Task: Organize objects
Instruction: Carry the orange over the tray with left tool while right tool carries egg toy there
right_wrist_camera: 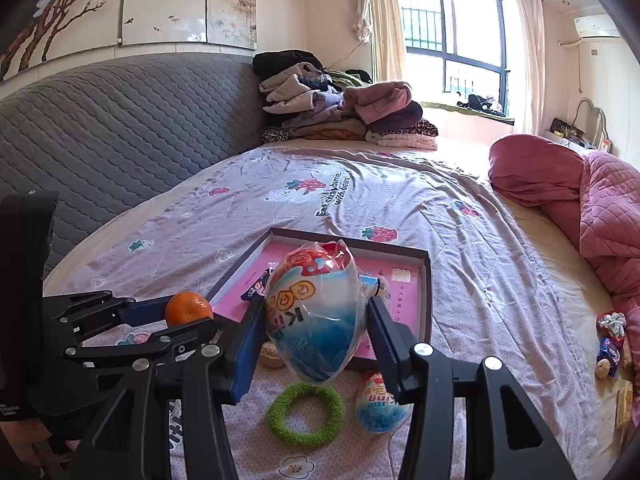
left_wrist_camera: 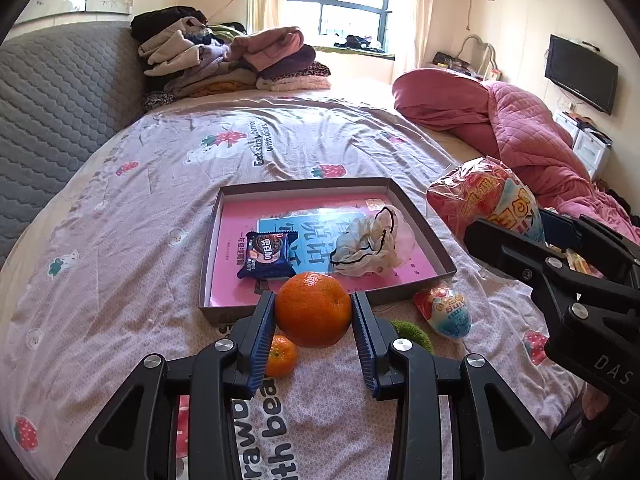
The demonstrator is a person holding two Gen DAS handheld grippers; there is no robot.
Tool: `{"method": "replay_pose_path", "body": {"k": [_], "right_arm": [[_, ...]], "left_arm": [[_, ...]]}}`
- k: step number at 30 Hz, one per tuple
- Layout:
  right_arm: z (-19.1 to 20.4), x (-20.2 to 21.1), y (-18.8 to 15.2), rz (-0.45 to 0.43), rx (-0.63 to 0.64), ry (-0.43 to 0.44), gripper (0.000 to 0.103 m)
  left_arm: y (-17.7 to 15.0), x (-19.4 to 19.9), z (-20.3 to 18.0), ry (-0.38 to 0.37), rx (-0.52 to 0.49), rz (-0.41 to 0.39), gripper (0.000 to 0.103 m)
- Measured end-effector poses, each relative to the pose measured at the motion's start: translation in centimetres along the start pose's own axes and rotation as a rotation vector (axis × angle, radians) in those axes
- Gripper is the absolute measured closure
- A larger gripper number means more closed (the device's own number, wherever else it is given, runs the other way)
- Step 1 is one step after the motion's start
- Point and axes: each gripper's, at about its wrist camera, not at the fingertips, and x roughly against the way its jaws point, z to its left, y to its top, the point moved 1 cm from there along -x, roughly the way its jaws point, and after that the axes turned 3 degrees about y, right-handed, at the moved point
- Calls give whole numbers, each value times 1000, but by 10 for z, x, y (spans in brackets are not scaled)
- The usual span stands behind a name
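Observation:
My left gripper point(left_wrist_camera: 313, 312) is shut on a large orange point(left_wrist_camera: 313, 309), held above the bed just short of the near rim of the shallow box point(left_wrist_camera: 424, 226). The same orange point(right_wrist_camera: 188, 308) shows at the left of the right wrist view. My right gripper point(right_wrist_camera: 316, 316) is shut on a big plastic-wrapped egg toy point(right_wrist_camera: 316, 316), lifted over the box point(right_wrist_camera: 426, 300); this egg point(left_wrist_camera: 486, 200) appears at the right of the left wrist view. In the box lie a pink book point(left_wrist_camera: 240, 248), a dark snack packet point(left_wrist_camera: 267, 255) and a white crumpled cloth point(left_wrist_camera: 370, 246).
On the bedsheet near the box lie a small orange point(left_wrist_camera: 282, 356), a green fuzzy ring point(right_wrist_camera: 306, 414), a smaller egg toy point(right_wrist_camera: 380, 406) and a round biscuit-like item point(right_wrist_camera: 272, 356). A clothes pile point(right_wrist_camera: 340, 108) sits far back. A pink quilt point(right_wrist_camera: 600, 216) and small items point(right_wrist_camera: 610, 344) lie right.

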Motion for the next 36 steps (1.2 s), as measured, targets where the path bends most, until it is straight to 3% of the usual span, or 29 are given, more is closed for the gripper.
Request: {"method": "replay_pose_path", "body": {"k": [36], "right_arm": [[-44,-27,51,-22,54,-17,52]], "left_arm": [[59,-51,-21,28,-20,7,64]]}}
